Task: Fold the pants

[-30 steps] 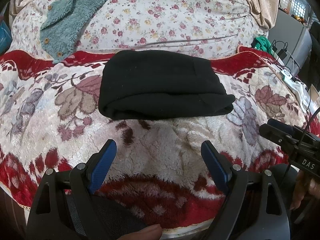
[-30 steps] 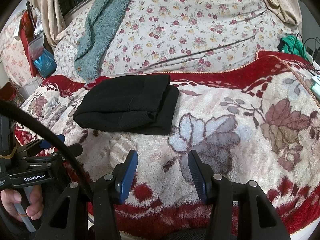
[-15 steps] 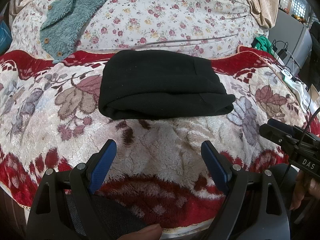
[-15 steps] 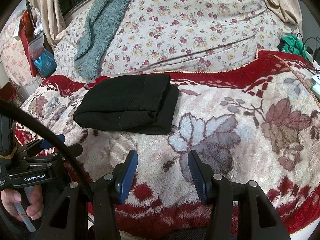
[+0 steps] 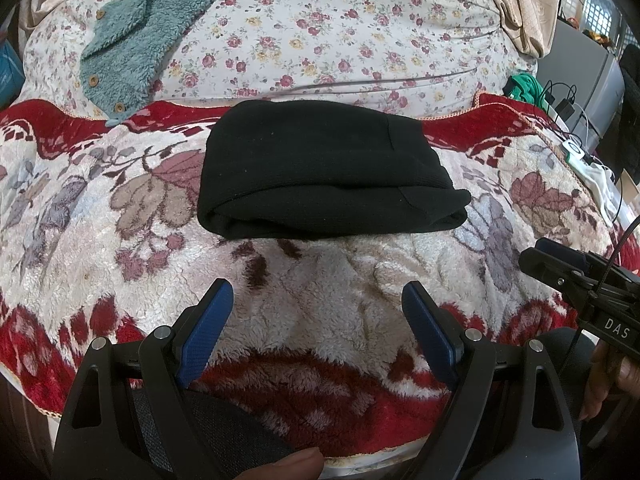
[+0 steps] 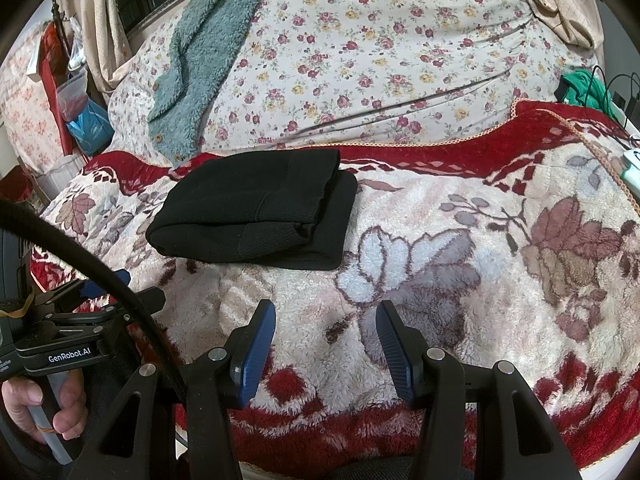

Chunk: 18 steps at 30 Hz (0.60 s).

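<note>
The black pants (image 5: 324, 172) lie folded into a compact stack on the red and cream floral blanket (image 5: 120, 208). They also show in the right wrist view (image 6: 256, 212), to the upper left. My left gripper (image 5: 318, 300) is open and empty, held back from the stack near the blanket's front edge. My right gripper (image 6: 326, 312) is open and empty, to the right of the stack and nearer than it. Each gripper shows at the edge of the other's view.
A teal fleece garment (image 5: 148, 24) lies on the rose-print sheet (image 5: 340, 32) behind the blanket. Beige cloth (image 5: 524, 8) hangs at the far right. Green fabric, cables and chargers (image 5: 560, 96) sit off the bed's right side. A blue bag (image 6: 88, 124) sits at the left.
</note>
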Motion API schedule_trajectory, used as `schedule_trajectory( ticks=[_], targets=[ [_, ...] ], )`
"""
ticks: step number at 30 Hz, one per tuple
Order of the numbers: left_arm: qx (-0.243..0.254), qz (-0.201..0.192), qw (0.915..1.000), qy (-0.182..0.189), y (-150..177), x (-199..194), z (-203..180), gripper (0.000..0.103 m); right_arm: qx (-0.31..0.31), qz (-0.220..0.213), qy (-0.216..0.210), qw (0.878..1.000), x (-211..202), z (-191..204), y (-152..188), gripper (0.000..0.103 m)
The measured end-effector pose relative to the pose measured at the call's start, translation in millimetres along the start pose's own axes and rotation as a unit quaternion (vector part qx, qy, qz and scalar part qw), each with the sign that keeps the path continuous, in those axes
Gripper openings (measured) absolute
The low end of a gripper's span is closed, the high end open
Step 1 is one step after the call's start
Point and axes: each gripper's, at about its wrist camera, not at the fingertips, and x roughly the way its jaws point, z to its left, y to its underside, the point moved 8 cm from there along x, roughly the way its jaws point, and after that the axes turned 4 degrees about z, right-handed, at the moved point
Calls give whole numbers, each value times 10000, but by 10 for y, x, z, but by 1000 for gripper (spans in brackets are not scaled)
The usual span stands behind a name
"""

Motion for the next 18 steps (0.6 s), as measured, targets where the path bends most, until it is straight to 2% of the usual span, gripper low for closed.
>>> schedule_trajectory(
  ticks=[10, 14, 18],
  targets=[
    [-24, -29, 10000, 16, -2, -12, 8, 87, 7, 11, -23, 10000, 3, 4, -1, 50],
    [-237, -93, 9996, 149, -4, -59, 95, 87, 318, -56, -281, 9991, -8, -87, -39, 50],
    [-563, 12, 9977, 383, -33, -93, 202, 87, 877, -227, -865, 9921, -36, -148, -154, 50]
  ],
)
